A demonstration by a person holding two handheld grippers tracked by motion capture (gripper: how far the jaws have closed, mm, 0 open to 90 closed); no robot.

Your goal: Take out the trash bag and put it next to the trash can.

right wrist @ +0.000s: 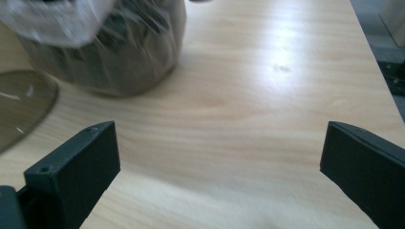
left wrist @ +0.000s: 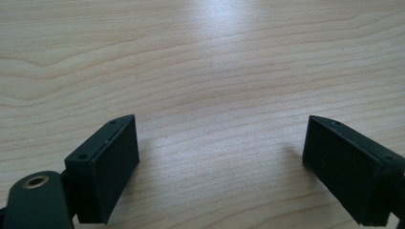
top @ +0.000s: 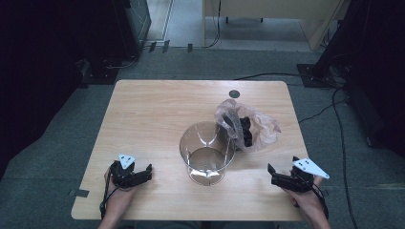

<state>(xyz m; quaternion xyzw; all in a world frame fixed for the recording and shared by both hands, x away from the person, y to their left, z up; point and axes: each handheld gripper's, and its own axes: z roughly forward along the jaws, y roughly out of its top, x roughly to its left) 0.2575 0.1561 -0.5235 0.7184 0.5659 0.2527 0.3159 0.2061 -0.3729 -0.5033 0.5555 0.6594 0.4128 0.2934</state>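
Observation:
A clear glass bowl stands near the middle of the wooden table. Just behind it to the right lies a crumpled translucent plastic bag with dark pieces inside. My left gripper rests on the table at the front left, open, with bare wood between its jaws. My right gripper sits at the front right, open and holding nothing. In the right gripper view the bag lies ahead to the left, and the bowl's edge shows at far left.
A small dark round hole sits near the table's far edge. Cables run across the grey floor to the right. Dark equipment stands at the left and right of the room.

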